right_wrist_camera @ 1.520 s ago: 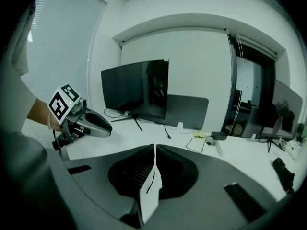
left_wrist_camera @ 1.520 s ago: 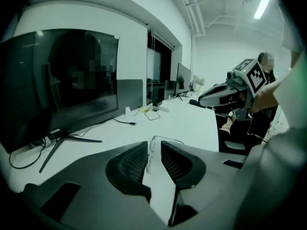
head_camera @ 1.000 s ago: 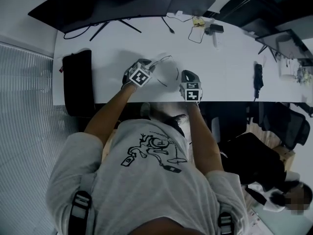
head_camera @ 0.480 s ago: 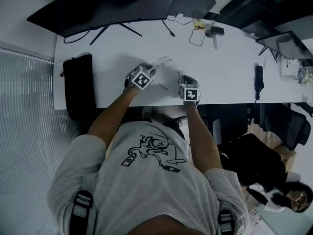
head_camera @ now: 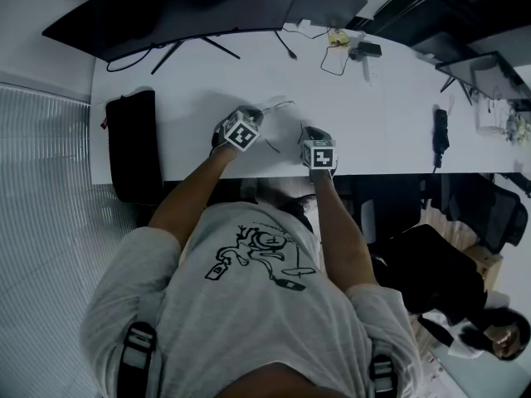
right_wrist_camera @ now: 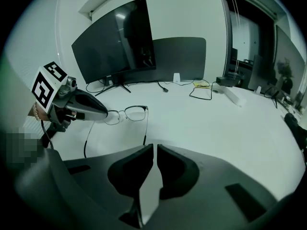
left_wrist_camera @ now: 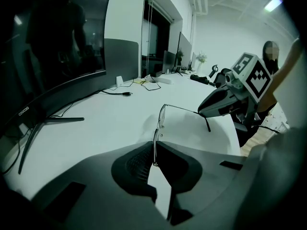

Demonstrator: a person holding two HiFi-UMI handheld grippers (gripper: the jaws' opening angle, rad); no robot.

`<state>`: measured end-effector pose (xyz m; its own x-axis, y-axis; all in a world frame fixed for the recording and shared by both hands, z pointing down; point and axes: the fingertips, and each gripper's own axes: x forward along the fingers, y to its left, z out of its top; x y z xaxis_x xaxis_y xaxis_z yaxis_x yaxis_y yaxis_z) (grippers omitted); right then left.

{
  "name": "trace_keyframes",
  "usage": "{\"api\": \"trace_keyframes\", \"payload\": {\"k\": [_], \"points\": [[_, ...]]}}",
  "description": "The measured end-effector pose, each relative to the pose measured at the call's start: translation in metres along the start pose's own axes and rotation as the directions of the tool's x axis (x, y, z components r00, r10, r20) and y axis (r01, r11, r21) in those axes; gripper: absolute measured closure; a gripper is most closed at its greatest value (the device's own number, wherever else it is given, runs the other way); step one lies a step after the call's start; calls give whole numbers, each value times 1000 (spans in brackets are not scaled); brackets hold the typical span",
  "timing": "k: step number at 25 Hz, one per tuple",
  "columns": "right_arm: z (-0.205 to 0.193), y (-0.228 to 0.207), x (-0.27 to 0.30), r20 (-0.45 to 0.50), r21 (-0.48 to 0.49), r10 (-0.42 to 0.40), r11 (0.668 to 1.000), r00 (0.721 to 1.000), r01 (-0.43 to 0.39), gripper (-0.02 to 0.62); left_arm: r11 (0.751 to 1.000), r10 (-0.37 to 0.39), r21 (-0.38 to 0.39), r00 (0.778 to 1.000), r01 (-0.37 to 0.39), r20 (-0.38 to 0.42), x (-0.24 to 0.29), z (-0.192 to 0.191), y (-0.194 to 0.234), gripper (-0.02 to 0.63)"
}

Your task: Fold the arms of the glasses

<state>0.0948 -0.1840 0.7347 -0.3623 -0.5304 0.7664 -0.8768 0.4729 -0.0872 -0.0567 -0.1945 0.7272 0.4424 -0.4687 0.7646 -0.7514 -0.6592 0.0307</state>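
A thin-rimmed pair of glasses [head_camera: 278,116] hangs just above the white table [head_camera: 382,114] with both arms swung out. My left gripper [head_camera: 241,131] is shut on one lens rim [left_wrist_camera: 154,147]; the frame [left_wrist_camera: 162,116] sticks out ahead of it and one arm [left_wrist_camera: 189,110] runs right. In the right gripper view the glasses [right_wrist_camera: 127,113] sit ahead, pinched by the left gripper [right_wrist_camera: 81,108]. Their near arm [right_wrist_camera: 145,126] points down at my right gripper [right_wrist_camera: 155,148]. Its jaws are shut, nothing between them, and its nose [left_wrist_camera: 223,99] sits next to that arm's tip.
A curved monitor [head_camera: 166,15] stands along the table's back. A black pad [head_camera: 133,143] lies at the left end, cables and small gadgets [head_camera: 340,48] at the back, a dark object [head_camera: 437,135] at the right. The table's front edge is just under both grippers.
My right gripper has sunk a little and drawn closer to the glasses' near arm. The left gripper has stayed put with the glasses in it.
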Motion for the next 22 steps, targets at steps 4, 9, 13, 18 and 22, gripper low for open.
{"api": "trace_keyframes", "payload": {"k": [4,9,13,18,22], "points": [[-9,5,-2,-25,13,15,1000,1000,-15,563,1000,19,5,1000,-19,8,1,-2,-1,571],[-11,10,-6,-18,10,33,999,999,-33,565,1000,13,8,1000,-13,-7,2,-4,-5,571],[-13,13,-7,-10,6,41,999,999,-41,565,1000,20,9,1000,-20,-6,2,-5,-7,571],[-14,18,-6,-4,11,42,999,999,-42,566,1000,13,11,1000,-13,-6,-1,-5,-12,571],[-17,22,-5,-11,20,47,999,999,-46,567,1000,14,8,1000,-14,-11,-2,-7,-13,571]]}}
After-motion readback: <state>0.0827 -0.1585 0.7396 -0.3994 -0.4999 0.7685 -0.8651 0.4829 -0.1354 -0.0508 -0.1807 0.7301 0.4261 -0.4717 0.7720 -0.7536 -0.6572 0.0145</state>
